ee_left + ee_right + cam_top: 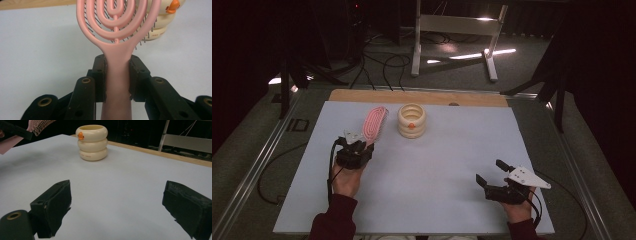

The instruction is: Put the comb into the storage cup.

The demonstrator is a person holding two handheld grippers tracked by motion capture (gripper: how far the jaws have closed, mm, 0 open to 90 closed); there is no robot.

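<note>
Evidently, the work in hand at this moment was the carrying of a pink plastic hairbrush with a looped, open-work head (117,32), and the holding arrangement reflected that. The left gripper (117,75) had its two black jaws closed on the brush's handle just below the head, the pads pressing the neck from both sides; gripping there, near the heavier end, would in my judgement keep the brush from swinging. In the high view the same brush (374,122) stood out beyond the left gripper (355,145), angled away from the person toward the far edge of the pale blue-grey table mat (422,170), its head apparently raised off the mat rather than lying on it. Just beside the head, to the right and apart from it so far as could be told, stood a cream ribbed holder shaped like three stacked rings, with a small orange duck-bill ornament (411,120). Its mouth faced upward and looked unoccupied in the right gripper view (91,142), which suggested it as the likely receptacle for the brush, handle or head first I could not determine. The right gripper (494,172) rested at the near right of the mat, well apart from both items, jaws spread wide with nothing between them, seemingly parked to keep the approach clear.
</note>
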